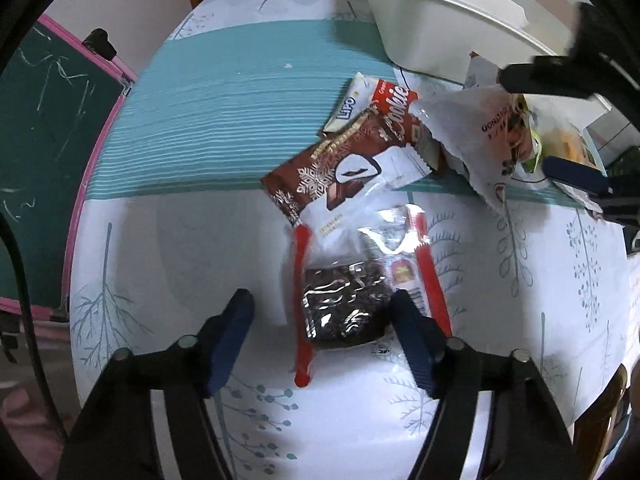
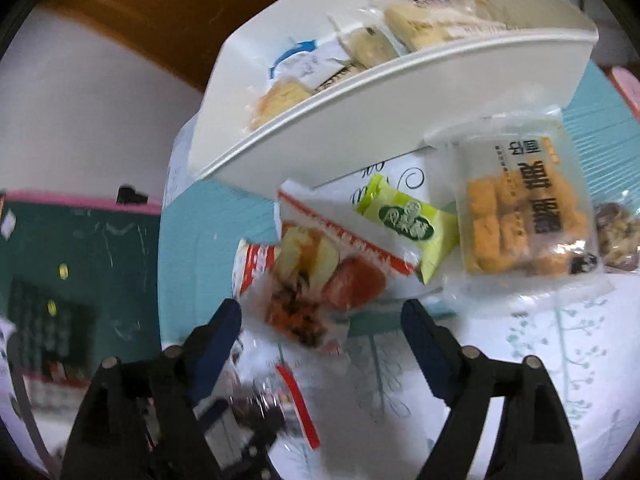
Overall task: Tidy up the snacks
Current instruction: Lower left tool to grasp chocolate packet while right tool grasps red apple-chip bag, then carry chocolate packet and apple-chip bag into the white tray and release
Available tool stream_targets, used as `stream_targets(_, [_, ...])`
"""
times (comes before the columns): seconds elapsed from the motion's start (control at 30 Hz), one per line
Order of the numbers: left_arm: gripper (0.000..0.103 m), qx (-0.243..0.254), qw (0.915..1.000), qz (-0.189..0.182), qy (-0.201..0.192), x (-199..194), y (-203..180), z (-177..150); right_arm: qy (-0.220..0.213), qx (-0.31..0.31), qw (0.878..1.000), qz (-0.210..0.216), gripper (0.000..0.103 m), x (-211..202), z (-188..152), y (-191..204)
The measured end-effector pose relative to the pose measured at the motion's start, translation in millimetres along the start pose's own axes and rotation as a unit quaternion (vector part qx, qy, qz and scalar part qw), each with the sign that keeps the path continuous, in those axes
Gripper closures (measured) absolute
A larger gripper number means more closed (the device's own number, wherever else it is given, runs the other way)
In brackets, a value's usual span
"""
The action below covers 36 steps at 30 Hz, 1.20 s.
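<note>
A pick-up step is judged to be in hand, with both tongs pointed down at loose snacks. The left tongs (image 1: pixel 320 320) are seen open, and a clear packet with red edges (image 1: pixel 360 280) holding a dark cake lies between the two blue tips; the right tip looks to be just beside or touching the wrap, but the packet is not squeezed yet. Just past that packet lies a brown cake packet (image 1: pixel 340 176). The right tongs (image 2: pixel 324 320) are open too, and nothing is held; a red and white snack bag (image 2: pixel 316 276) lies just ahead of the tips. Further ahead a green packet (image 2: pixel 408 224) and a bag of yellow puffs (image 2: pixel 524 216) are seen. Beyond them stands a white bin (image 2: pixel 360 128) with some snacks already inside. Next, the tips would likely need to be closed gently on the crinkly wrap, then lifted to the bin. The tabletop (image 1: pixel 180 248) is covered with a white cloth with leaf drawings and a blue stripe. A green chalkboard (image 1: pixel 40 120) with a pink frame is seen to the left.
</note>
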<state>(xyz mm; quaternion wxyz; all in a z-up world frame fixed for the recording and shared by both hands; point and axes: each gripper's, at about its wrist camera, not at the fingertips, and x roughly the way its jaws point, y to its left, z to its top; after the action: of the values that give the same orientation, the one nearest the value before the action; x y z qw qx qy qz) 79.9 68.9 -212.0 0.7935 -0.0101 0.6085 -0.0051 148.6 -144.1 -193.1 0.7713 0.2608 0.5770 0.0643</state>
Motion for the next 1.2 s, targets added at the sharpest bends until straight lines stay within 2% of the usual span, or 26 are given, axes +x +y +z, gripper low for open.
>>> stream_targets(0.1, [0.057,0.005,1.0000,-0.004,-0.008,-3,2,0,0.006,0.021,1.000,-0.002,0.020,12,5,0])
stream_targets(0.23, [0.057,0.010,0.9998,-0.010,-0.013,-3,5,0,0.028,0.028,0.999,0.003,0.020,29,2,1])
stream_targets(0.33, [0.058,0.011,0.9997,-0.012,-0.017,-2,7,0,0.014,0.001,1.000,-0.006,0.017,30,-1,9])
stream_targets(0.4, [0.058,0.011,0.9997,-0.013,-0.017,-3,5,-1,0.011,-0.023,1.000,-0.016,0.020,29,-4,12])
stream_targets(0.47, [0.058,0.012,0.9997,-0.014,-0.017,-5,2,-3,0.014,-0.038,0.999,-0.006,0.040,31,-5,13])
stream_targets(0.57, [0.058,0.013,0.9997,-0.014,-0.017,-4,4,-2,0.012,-0.076,0.997,-0.011,0.043,26,-13,11])
stream_targets(0.77, [0.058,0.014,0.9996,-0.016,-0.020,-4,4,-2,0.004,-0.142,0.989,-0.031,0.045,12,-37,5])
stream_targets(0.87, [0.058,0.016,0.9995,-0.017,-0.020,-4,2,-2,0.003,-0.149,0.988,-0.031,0.045,6,-46,-3])
stream_targets(1.07, [0.059,0.032,0.9984,-0.045,-0.012,-7,-12,-3,0.002,-0.155,0.987,-0.038,0.045,0,-55,-6])
stream_targets(1.2, [0.059,0.050,0.9974,-0.041,-0.031,-20,-27,-2,-0.007,-0.164,0.985,-0.053,0.046,-12,-60,-11])
